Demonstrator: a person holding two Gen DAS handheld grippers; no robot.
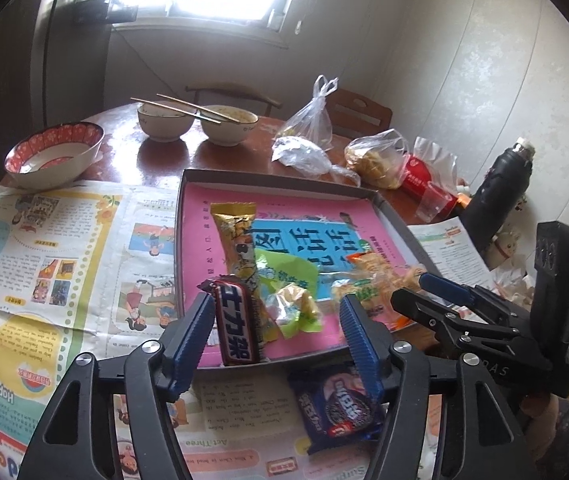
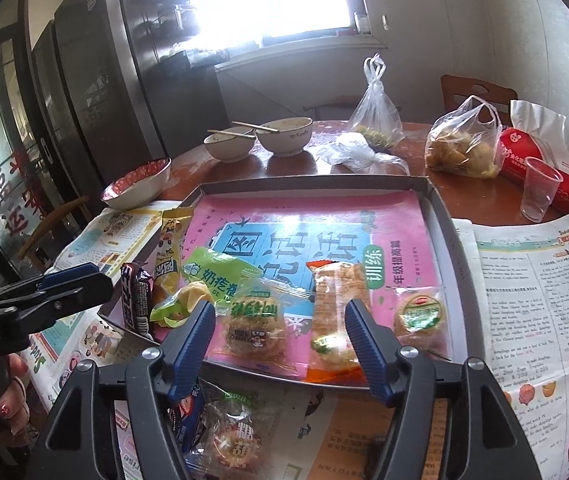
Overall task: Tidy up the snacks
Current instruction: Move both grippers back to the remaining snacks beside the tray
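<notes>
A grey tray (image 1: 276, 178) lined with a pink book holds several snacks. In the left wrist view a dark chocolate bar (image 1: 234, 320) leans on the tray's near rim, right beside the left pad of my open left gripper (image 1: 276, 304); the other pad stands well clear of it. A yellow stick pack (image 1: 236, 236) and a green packet (image 1: 284, 268) lie behind it. My right gripper (image 2: 280, 312) hangs open over the tray's (image 2: 440, 216) near edge, above a round cake packet (image 2: 256, 328) and an orange packet (image 2: 334, 320), gripping neither.
A blue cookie pack (image 1: 340, 404) and a clear candy packet (image 2: 232, 432) lie on newspaper in front of the tray. Bowls with chopsticks (image 1: 188, 118), plastic bags (image 2: 464, 144), a clear cup (image 2: 540, 188) and a black flask (image 1: 500, 184) crowd the table behind and to the right.
</notes>
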